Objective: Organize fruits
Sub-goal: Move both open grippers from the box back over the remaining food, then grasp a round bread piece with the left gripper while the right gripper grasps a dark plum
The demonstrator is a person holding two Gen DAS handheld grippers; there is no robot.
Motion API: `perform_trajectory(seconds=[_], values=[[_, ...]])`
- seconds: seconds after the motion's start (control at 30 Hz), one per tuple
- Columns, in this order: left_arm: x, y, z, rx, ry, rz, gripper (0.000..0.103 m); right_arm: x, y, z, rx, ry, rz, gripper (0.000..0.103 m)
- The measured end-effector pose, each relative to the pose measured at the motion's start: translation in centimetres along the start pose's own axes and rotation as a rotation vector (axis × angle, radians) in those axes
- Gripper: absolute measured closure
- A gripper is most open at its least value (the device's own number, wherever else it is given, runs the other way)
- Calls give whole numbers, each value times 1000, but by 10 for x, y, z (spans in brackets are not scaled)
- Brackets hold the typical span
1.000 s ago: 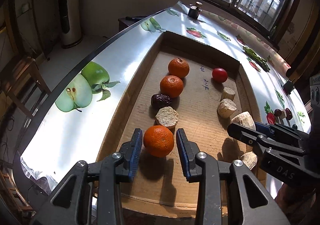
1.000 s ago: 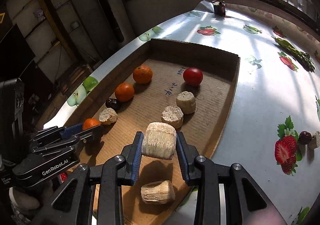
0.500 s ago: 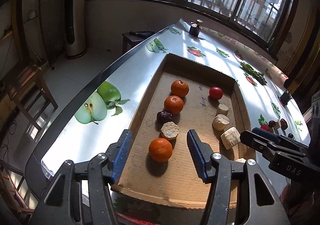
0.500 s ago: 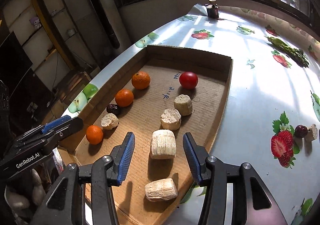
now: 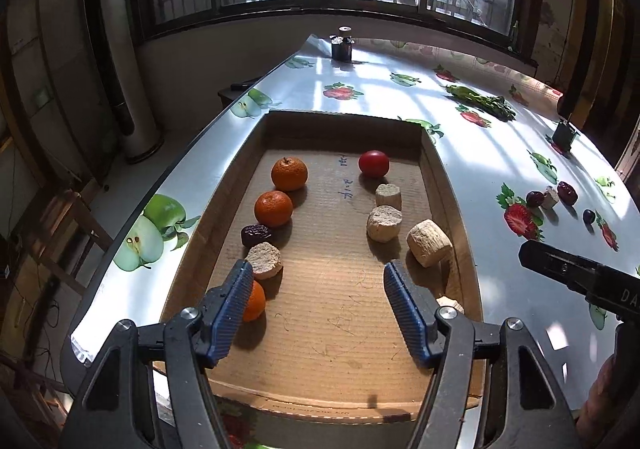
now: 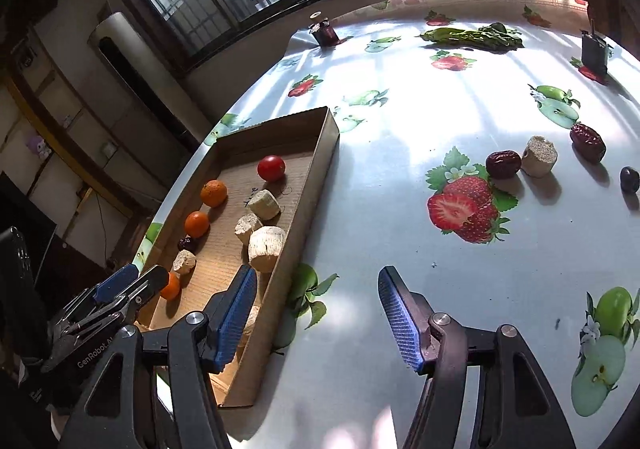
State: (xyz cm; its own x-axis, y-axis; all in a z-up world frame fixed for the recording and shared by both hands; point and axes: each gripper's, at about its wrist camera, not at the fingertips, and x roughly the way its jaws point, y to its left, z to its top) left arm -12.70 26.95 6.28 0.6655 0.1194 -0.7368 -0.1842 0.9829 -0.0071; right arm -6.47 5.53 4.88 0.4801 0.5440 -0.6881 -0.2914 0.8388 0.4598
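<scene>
Both grippers' fingers (image 5: 230, 309) (image 6: 396, 313) spread wide, holding nothing.

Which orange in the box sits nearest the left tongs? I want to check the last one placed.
The orange at the near end of the left row, partly hidden behind the left tongs' finger; the other two sit farther back.
</scene>
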Motion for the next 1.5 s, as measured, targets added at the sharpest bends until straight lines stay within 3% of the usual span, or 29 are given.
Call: perform_trajectory(seconds=[0.57,0.8,1.0,1.2,1.37,1.5], values=[[-24,-34,-5,74,-22,-6,36,-25,-27,-12,39,-36,3,31],[-57,-34,-7,73,-67,-41,36,-74,-48,-16,88,-135,-28,31],[-83,-35,-4,76,-130,-48,28,-140,-79,-14,114,-251,-161,30],[-72,-47,1,101,-94,-76,28,-184,-130,-5,160,-305,-317,27],[-55,-65,8,111,-52,-130,28,-192,-174,5,211,-288,-383,27],[-34,-94,16,151,1,-178,28,-167,-202,22,213,-233,-414,27]])
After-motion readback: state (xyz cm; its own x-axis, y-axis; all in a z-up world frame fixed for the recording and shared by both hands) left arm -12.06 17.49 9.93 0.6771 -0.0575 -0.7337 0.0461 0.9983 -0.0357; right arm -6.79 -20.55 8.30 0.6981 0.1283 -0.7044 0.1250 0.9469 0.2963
